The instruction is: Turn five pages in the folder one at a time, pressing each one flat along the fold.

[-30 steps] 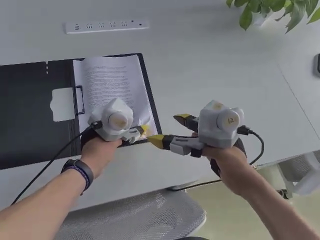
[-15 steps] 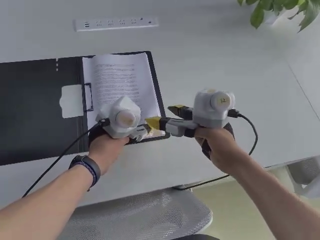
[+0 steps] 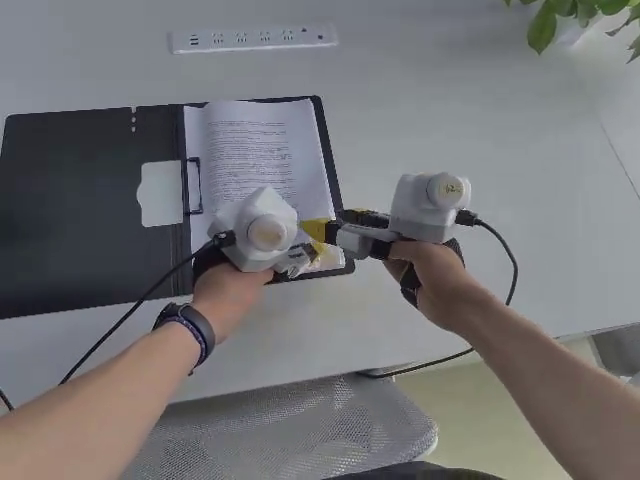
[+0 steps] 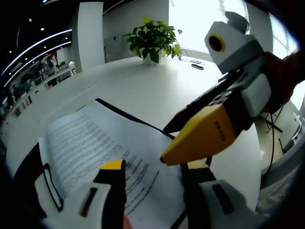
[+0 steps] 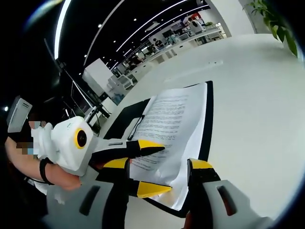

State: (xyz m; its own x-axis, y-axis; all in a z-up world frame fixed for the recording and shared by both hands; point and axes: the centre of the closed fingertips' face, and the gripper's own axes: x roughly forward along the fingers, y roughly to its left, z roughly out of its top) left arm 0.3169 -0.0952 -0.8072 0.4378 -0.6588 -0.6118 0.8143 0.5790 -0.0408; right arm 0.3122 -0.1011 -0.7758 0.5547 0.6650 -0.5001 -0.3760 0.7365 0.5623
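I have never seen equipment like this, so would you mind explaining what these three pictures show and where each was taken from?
A person holds two hand-held tools with two jaws each: the left gripper and the right gripper. The head view comes from a camera on the person's headset. Each round picture comes from a camera riding on one gripper, looking along its jaws. On the white table lies an open black folder with printed pages, and beyond it a power strip and a plant. Both grippers are open at the pages' lower right corner, and neither seems to grip anything.
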